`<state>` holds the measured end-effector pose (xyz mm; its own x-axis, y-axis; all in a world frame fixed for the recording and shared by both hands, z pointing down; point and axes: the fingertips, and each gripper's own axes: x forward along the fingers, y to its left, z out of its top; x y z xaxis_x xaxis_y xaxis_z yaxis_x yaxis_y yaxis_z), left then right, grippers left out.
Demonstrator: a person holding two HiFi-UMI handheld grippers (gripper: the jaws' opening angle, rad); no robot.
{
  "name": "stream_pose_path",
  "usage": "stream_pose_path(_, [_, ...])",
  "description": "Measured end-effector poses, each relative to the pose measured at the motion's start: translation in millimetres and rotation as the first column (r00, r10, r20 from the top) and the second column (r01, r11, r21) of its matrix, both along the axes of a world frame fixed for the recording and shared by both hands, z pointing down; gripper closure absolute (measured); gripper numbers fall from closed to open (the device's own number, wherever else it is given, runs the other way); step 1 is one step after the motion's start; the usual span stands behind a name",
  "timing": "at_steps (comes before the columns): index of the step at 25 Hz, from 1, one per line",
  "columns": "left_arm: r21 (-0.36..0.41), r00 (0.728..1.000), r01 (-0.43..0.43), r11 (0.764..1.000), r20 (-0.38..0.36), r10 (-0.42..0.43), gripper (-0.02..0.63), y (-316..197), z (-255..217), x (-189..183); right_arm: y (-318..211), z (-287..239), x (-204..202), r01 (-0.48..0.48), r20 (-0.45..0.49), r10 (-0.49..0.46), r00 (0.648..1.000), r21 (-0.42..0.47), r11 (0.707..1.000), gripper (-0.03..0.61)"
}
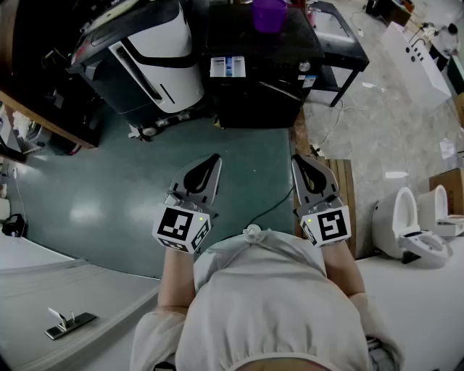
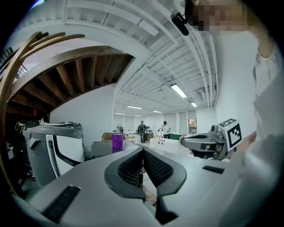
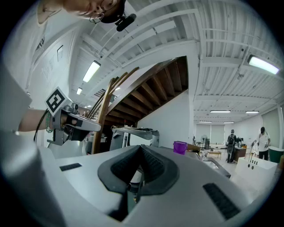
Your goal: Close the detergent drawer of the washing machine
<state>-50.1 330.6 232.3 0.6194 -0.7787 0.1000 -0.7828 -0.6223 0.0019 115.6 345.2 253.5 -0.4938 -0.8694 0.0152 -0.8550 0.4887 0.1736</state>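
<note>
Left tongs [image 1: 214, 158] and right tongs [image 1: 296, 159] are both pressed together, empty, well apart from the washing machine [image 1: 254, 87]. Its detergent drawer [image 1: 227, 67] juts open. Approach step, probably: the next move calls for reaching forward and pushing the drawer in.

**Black machine, teal floor, one purple cup**

The washing machine [image 1: 257, 80] is black. Its detergent drawer [image 1: 227, 67] shows white with blue compartments, and the cup [image 1: 269, 14] on the machine is purple. The appliance [image 1: 163, 61] beside it is white with black bands.

The floor [image 1: 94, 188] is glossy teal-green, and the stone flooring [image 1: 377, 130] at the right is pale and mottled.

The left gripper [image 1: 215, 157] and right gripper [image 1: 296, 159] are grey. Each carries a cube [image 1: 183, 227] patterned with black-and-white square markers. Their fingers [image 2: 131, 167] have black ribbed pads.

The person's shirt [image 1: 268, 304] is off-white, and the toilets [image 1: 409, 228] are white.
</note>
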Motion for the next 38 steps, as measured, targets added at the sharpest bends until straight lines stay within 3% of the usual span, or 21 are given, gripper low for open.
stream_pose_path(9, [-0.004, 1.0, -0.007, 1.0, -0.007, 0.007, 0.595, -3, 2, 7, -2, 4, 7, -0.012, 0.013, 0.012, 1.0, -0.013, 1.0, 0.577])
stream_pose_path(15, [-0.028, 1.0, -0.016, 0.999, -0.015, 0.016, 0.595, -6, 12, 21, 2, 18, 3, 0.059, 0.016, -0.058, 0.998, -0.057, 0.997, 0.577])
stream_pose_path(22, [-0.076, 1.0, -0.024, 0.997, 0.006, 0.024, 0.595, -17, 32, 28, -16, 31, 14, 0.024, 0.058, -0.019, 0.998, -0.088, 0.996, 0.574])
stream_pose_path(30, [-0.119, 1.0, 0.013, 0.993, 0.006, -0.012, 0.595, -92, 59, 0, -89, 48, 1, 0.009, 0.051, -0.004, 0.999, -0.106, 0.994, 0.574])
stream_pose_path(38, [-0.141, 1.0, 0.019, 0.99, -0.003, -0.019, 0.595, -224, 72, -29, -220, 51, -23, -0.03, 0.035, 0.035, 0.999, -0.136, 0.99, 0.574])
